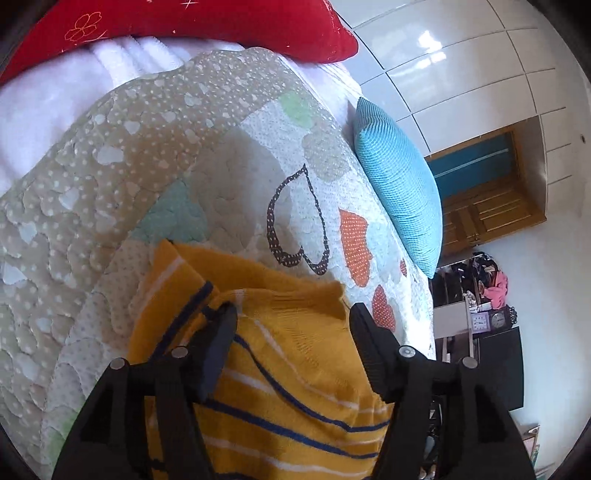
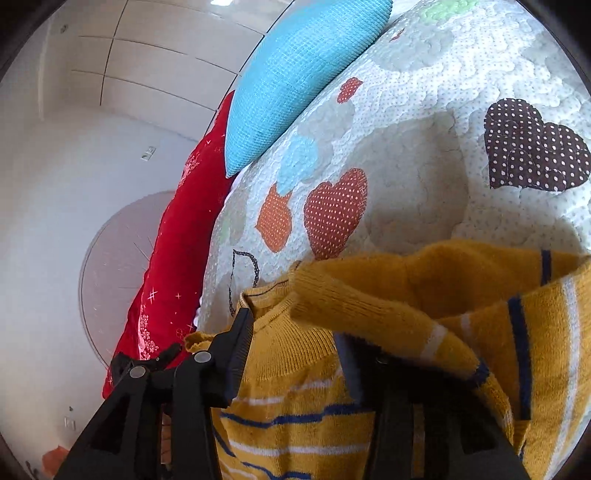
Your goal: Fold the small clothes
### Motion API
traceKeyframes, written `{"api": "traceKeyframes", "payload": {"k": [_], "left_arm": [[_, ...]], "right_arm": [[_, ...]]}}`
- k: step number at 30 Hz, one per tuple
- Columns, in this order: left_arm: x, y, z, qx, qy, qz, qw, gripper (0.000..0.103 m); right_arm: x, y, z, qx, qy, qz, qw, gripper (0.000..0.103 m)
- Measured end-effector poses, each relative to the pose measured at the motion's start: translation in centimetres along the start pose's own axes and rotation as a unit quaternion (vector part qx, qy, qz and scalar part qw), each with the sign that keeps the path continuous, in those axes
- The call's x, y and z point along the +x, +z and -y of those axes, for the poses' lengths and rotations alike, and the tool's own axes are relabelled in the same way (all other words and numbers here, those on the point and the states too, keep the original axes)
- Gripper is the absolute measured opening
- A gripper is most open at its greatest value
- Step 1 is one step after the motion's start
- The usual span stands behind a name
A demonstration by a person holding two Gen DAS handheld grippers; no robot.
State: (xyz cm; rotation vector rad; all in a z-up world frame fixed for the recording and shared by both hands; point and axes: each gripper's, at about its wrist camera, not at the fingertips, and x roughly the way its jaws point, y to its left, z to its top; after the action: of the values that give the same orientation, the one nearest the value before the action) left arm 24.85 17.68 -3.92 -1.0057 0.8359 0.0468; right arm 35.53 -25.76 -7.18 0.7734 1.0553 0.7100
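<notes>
A mustard-yellow knit sweater (image 1: 288, 398) with navy and white stripes lies bunched on the heart-patterned quilt (image 1: 240, 166). My left gripper (image 1: 291, 323) is open just above it, one finger on each side of a raised fold, and the pads do not press the knit. In the right wrist view the sweater (image 2: 295, 373) shows its ribbed collar, and a sleeve (image 2: 369, 306) is folded over it. My right gripper (image 2: 295, 343) is open too. Its left finger (image 2: 240, 339) stands free beside the collar, and the sleeve drapes over the right finger and hides most of it.
A blue ribbed pillow (image 1: 399, 184) (image 2: 295, 81) lies along the quilt's (image 2: 424, 166) far edge. A red embroidered cushion (image 1: 184, 22) (image 2: 173, 251) and white bedding (image 1: 55, 103) sit at the bed's head. Beyond the bed are a wooden door (image 1: 487, 210) and a cluttered shelf with clocks (image 1: 487, 317).
</notes>
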Motion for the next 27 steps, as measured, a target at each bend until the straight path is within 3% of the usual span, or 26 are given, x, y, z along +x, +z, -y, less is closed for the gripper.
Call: {"api": "traceKeyframes", "payload": {"k": [3,4,7,11,16,24,25,26,27], "left_arm": [[-0.3,0.8,-0.2,0.001,0.029,0.009,0.9995,0.063],[-0.7,1.2,-0.2,0.002,0.054,0.021,0.9983,0.065],[-2.0,1.8,-0.3,0.011,0.101,0.046,0.9938,0.067],[-4.5,0.9,-0.3,0.034,0.104,0.047,0.9929,0.068],[-7.1,-2.9,0.1,0.107,0.134,0.036,0.9844,0.072],[-6.9,-11.0,-1.7,0.215,0.145,-0.028,0.9654,0.078],[-6.6,-11.7,-2.0,0.221,0.151,-0.034,0.9630,0.078],[-6.0,-12.3,-2.1,0.232,0.166,-0.041,0.9576,0.076],[-5.6,-12.8,-2.0,0.251,0.190,-0.043,0.9482,0.059]], "right_arm": [[0.3,1.0,-0.3,-0.003,-0.018,0.003,1.000,0.050],[0.2,1.4,-0.3,-0.006,-0.029,0.008,1.000,0.050],[-0.9,2.5,-1.0,-0.029,-0.084,0.035,0.995,0.057],[-4.2,2.6,-1.3,-0.050,-0.110,0.055,0.991,0.064],[-8.9,-0.8,-0.9,-0.098,-0.142,0.039,0.984,0.066],[-13.0,-9.4,2.5,-0.105,-0.126,0.001,0.987,0.066],[-13.2,-10.2,2.9,-0.102,-0.116,-0.002,0.988,0.063],[-13.1,-10.9,3.1,-0.102,-0.107,-0.007,0.989,0.040],[-12.8,-11.5,3.2,-0.107,-0.104,-0.018,0.989,0.014]]}}
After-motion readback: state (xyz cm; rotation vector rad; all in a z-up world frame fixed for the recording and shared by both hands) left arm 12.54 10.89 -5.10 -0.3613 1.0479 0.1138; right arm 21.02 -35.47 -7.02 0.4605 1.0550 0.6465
